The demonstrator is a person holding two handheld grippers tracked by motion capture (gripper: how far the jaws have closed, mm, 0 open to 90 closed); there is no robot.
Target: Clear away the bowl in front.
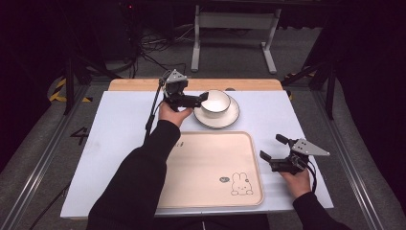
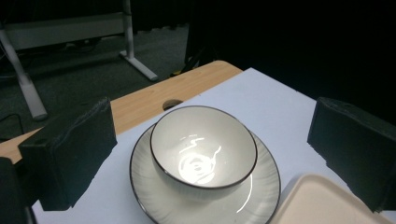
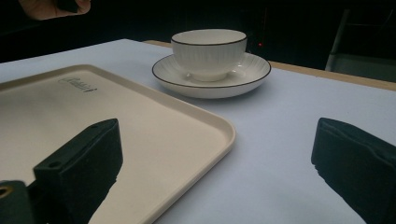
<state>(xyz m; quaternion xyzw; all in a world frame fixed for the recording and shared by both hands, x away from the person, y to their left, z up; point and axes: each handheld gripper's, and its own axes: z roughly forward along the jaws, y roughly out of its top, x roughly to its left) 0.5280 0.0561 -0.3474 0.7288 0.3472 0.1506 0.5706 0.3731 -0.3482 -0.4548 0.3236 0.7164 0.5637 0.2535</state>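
One bowl point(image 1: 215, 101) sits upright on one saucer point(image 1: 233, 116), beside one tray point(image 1: 208, 167). Left gripper point(image 1: 205, 97) open by the bowl; right gripper point(image 1: 271, 148) open.

Lab: dark room, aluminium rails point(image 1: 45, 143)

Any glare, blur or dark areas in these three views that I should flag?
Left gripper view: bright glare inside the bowl, background black beyond the table. Right gripper view: bowl and saucer sharp, near jaws soft, backdrop dark. High view: white table cover evenly lit, surroundings dim, tray free of glare.
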